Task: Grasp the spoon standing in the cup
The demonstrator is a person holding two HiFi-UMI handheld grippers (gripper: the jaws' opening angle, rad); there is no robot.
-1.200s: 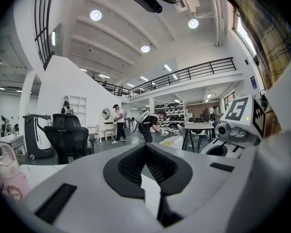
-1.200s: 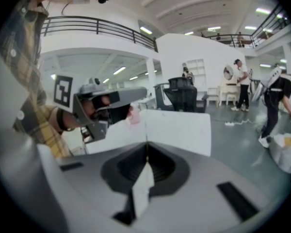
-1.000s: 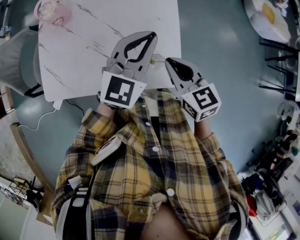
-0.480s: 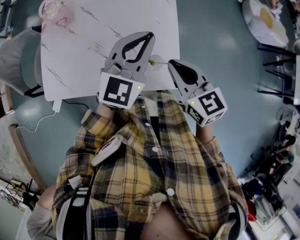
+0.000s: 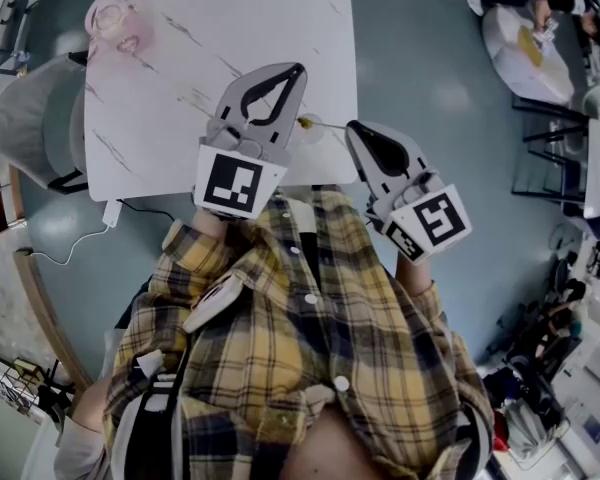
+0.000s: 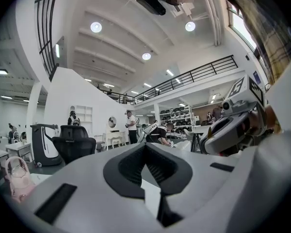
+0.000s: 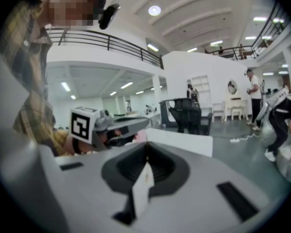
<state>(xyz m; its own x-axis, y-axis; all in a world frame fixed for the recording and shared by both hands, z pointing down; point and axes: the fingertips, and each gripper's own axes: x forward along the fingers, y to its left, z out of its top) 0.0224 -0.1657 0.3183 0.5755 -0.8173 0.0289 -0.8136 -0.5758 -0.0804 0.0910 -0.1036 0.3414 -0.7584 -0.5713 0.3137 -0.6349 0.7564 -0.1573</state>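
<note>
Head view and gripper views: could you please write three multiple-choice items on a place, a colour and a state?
1. Where is the translucent pink container? A) far left corner of the white marbled table B) on the floor C) between the right jaws
2. The person's checked shirt is mainly: A) blue B) yellow C) red
3. The jaws of the left gripper are: A) wide apart B) on a spoon C) together, empty
Key: 1A, it sits at that corner; 2B, yellow plaid shows; 3C, the tips meet with nothing between.
</note>
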